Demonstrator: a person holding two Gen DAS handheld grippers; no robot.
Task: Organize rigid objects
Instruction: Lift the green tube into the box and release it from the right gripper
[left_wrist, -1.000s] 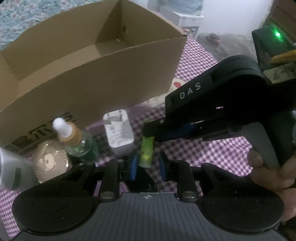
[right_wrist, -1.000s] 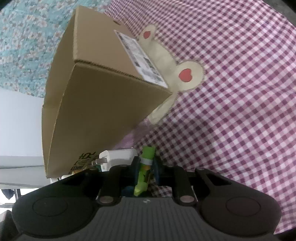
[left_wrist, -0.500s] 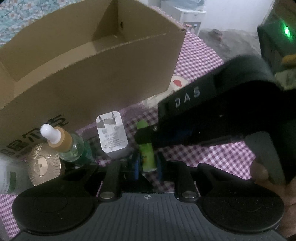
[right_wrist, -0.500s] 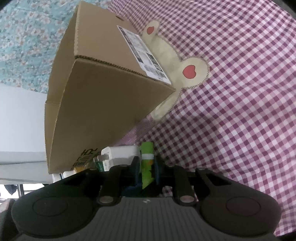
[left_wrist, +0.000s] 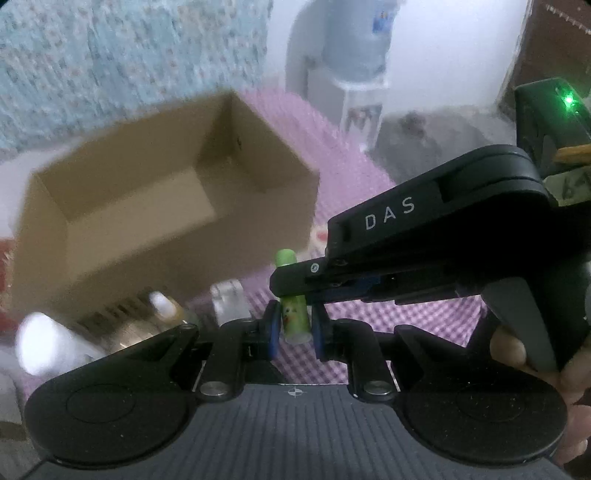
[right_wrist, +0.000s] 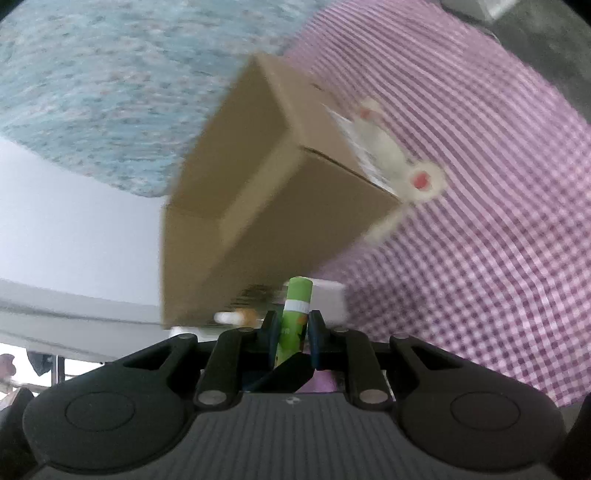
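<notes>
A small green tube (left_wrist: 293, 317) with a white band hangs above the checked cloth, upright between the blue pads of my left gripper (left_wrist: 293, 326), which is shut on its lower part. My right gripper (left_wrist: 295, 286) reaches in from the right and is shut on the same tube higher up. The right wrist view shows the green tube (right_wrist: 295, 314) pinched between my right gripper (right_wrist: 291, 328) pads, its cap end pointing up. An open cardboard box (left_wrist: 184, 254) stands just behind the tube, with nothing visible inside it. The same box (right_wrist: 277, 221) fills the middle of the right wrist view.
A white charger (left_wrist: 229, 299), a dropper bottle (left_wrist: 162, 302), a gold round lid (left_wrist: 136, 332) and a white bottle (left_wrist: 44, 343) sit along the box's front wall. A person's hand (left_wrist: 517, 350) grips the right tool. The purple checked cloth (right_wrist: 480, 258) stretches away to the right.
Both grippers have risen together with the green tube, lifting it off the cloth. The box and the items on the cloth now lie lower in view, and the box's inside shows.
</notes>
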